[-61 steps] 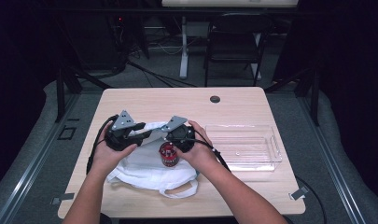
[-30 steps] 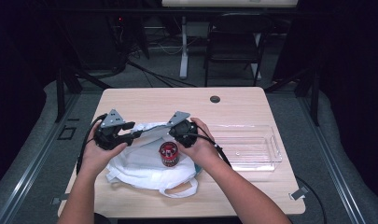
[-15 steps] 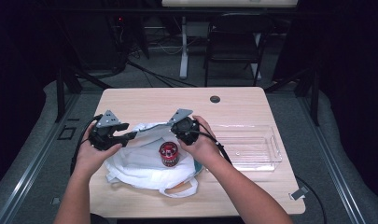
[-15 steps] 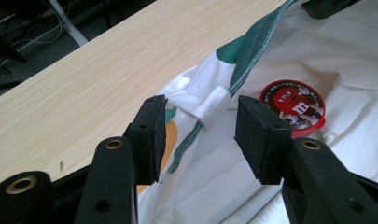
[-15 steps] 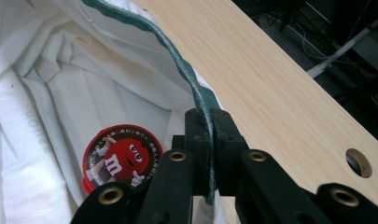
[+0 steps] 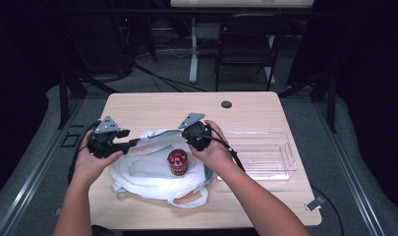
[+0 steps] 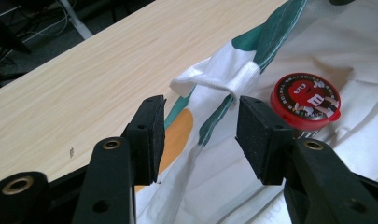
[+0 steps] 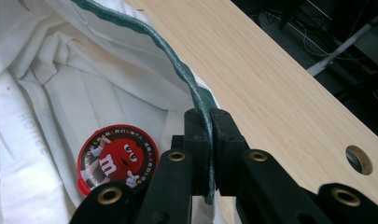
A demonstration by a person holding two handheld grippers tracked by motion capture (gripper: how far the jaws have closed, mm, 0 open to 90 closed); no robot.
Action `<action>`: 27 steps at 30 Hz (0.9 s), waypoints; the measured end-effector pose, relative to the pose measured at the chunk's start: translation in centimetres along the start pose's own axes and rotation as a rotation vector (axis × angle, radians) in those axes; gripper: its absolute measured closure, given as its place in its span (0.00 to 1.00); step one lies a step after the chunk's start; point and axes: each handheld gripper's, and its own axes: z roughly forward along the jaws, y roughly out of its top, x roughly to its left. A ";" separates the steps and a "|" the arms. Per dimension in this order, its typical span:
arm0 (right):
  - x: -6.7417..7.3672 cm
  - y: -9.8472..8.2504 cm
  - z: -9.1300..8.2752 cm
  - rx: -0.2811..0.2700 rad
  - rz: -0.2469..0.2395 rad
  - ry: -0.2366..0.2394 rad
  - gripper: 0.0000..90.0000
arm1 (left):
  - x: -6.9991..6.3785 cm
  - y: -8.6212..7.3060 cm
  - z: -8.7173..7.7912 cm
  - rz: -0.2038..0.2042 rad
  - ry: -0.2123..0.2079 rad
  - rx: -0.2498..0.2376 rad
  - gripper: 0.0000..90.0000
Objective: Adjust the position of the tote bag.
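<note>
A white cloth bag (image 6: 152,172) with a green-edged rim lies crumpled at lower centre of the high view, on the near part of a pale wooden table (image 6: 162,105); a small red-lidded candy tub (image 6: 177,162) stands upright on the bag's cloth near the middle, its lid printed with a red cartoon figure, seen at lower left in the right gripper view (image 8: 117,159) and at right in the left gripper view (image 7: 305,100).

The right gripper (image 6: 183,132), just above the tub in the high view, has its jaws pressed together on the bag's green rim (image 8: 196,98); in the right gripper view (image 8: 207,154) the hem runs up from between the pads toward the upper left, lifted off the table.

The left gripper (image 6: 135,142), at the bag's left edge, has just been opening its jaws; in the left gripper view (image 7: 200,133) they stand wide apart, with a folded white loop of the bag (image 7: 224,77) beyond and between the pads (image 7: 259,135), neither pad pressing on it.

A clear plastic tray (image 6: 285,162) sits at the right of the table, just beside the bag; a dark round hole (image 6: 226,104) marks the table's far edge.
</note>
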 end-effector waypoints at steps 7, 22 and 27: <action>-0.2 0.0 0.1 0.003 0.005 -0.003 0.96 | 0.5 -0.4 0.1 -0.005 -0.003 0.023 0.56; -1.0 -0.3 0.1 0.002 0.027 -0.012 0.95 | 0.8 -1.1 0.9 0.008 -0.001 0.059 0.60; -1.3 -0.6 0.2 -0.001 0.039 -0.009 0.95 | 0.8 -1.1 1.1 0.009 -0.007 0.061 0.66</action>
